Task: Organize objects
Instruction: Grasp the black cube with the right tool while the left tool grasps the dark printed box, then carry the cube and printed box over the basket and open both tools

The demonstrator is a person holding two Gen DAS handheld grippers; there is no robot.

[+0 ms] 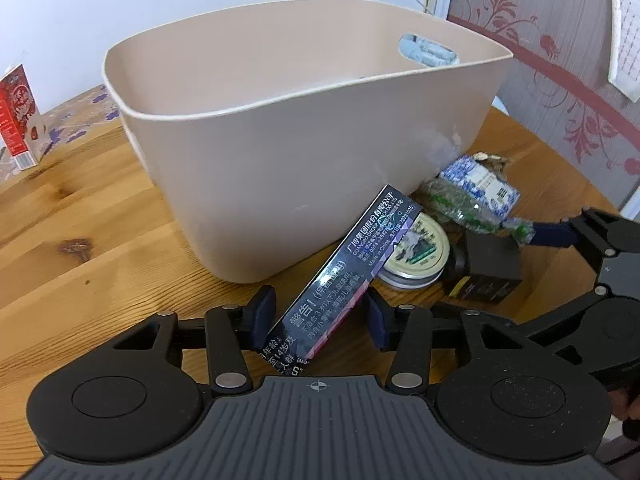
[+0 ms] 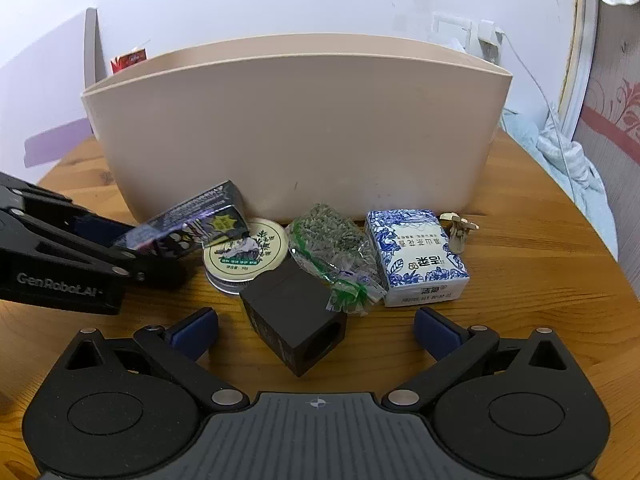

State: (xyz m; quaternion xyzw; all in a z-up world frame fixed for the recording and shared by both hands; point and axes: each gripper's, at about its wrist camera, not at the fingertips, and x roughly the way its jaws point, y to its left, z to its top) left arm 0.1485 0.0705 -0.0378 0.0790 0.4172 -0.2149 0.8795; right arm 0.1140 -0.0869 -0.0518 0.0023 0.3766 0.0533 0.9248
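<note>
A beige plastic bin stands on the wooden table; it also shows in the right wrist view. My left gripper is shut on a dark flat box with white print, tilted up beside the bin; the box also shows in the right wrist view. My right gripper is open, its pads either side of a black cube. Before the bin lie a round tin, a clear bag of green herbs and a blue-and-white packet.
A small beige figurine stands right of the packet. A red-and-white carton stands at the table's far left. A wall with a socket and cable is behind the bin. Crumpled cloth lies off the table's right edge.
</note>
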